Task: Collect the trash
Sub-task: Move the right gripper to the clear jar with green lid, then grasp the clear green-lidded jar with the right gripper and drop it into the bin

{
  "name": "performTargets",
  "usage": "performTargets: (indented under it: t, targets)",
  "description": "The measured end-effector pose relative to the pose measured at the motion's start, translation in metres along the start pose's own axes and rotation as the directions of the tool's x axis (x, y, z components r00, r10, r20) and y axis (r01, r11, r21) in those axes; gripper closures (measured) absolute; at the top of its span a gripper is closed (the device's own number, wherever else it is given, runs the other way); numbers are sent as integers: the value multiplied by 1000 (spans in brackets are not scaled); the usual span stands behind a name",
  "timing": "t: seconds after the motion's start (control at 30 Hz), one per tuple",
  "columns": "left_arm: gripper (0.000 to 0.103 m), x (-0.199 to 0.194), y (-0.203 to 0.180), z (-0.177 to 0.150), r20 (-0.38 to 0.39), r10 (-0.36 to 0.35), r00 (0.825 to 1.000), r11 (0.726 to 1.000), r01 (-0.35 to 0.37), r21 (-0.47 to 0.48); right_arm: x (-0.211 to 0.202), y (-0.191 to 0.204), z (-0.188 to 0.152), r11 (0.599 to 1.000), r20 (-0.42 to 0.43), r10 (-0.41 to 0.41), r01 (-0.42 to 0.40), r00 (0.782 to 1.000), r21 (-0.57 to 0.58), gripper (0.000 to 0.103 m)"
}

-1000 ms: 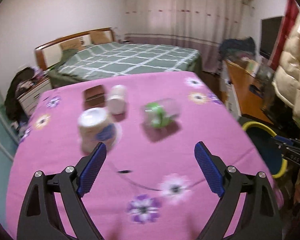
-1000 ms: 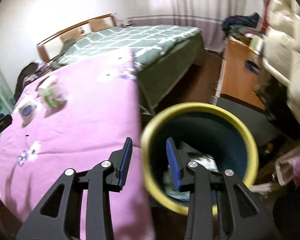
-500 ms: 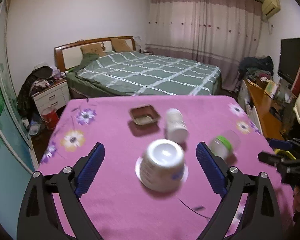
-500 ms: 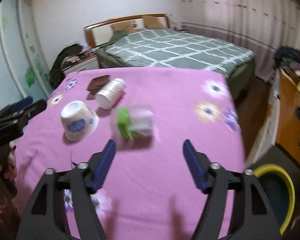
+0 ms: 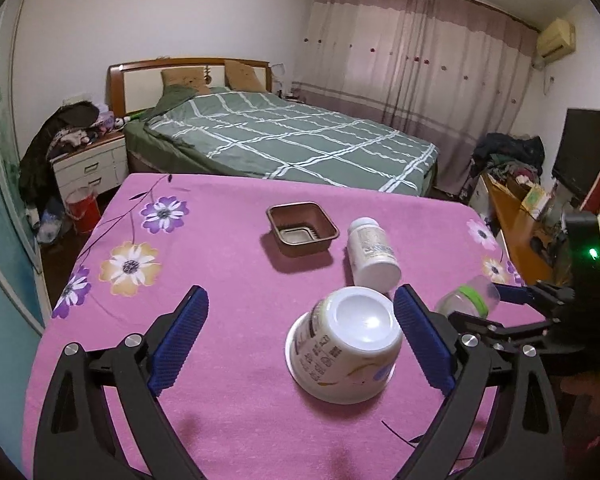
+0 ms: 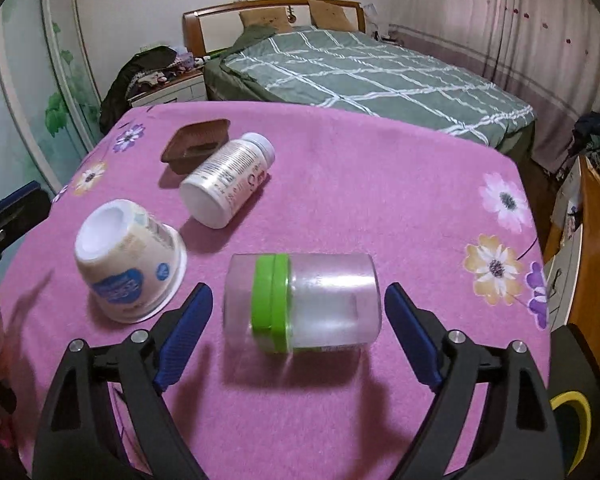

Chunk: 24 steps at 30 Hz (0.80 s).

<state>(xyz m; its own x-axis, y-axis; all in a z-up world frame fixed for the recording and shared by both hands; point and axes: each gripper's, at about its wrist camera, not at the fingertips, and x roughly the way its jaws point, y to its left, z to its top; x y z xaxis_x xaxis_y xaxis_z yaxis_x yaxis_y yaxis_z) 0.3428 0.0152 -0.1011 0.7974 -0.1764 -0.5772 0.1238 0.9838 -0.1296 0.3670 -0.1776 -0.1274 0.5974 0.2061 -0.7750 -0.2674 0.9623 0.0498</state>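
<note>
Pink floral cloth (image 5: 228, 280) holds 4 trash items: brown tray (image 5: 302, 229) far left-center, white bottle (image 5: 372, 249) on its side just right of it, white cup (image 5: 346, 350) upside down and tilted nearer the camera, clear jar (image 6: 302, 300) with green band on its side at the right. Left gripper (image 5: 300, 342) is spread wide, cup between its blue pads near the right pad, not gripped. Right gripper (image 6: 298, 332) has just been opening, jar between its pads untouched; yellow-rimmed bin (image 6: 574, 420) low right beyond the cloth.
</note>
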Motion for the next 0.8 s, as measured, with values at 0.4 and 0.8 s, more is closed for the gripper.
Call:
performTargets:
  t: [0.4,0.8]
  targets:
    - [10,14,-14,-10,-34,13,999,998,-11,57,-20,-31,-5,989,6,-26,25,1000,143,36]
    - [10,18,-31,-18,-54,0,999,992,7,123,-137,-136,-76,877,81,-333,277,940,393,36]
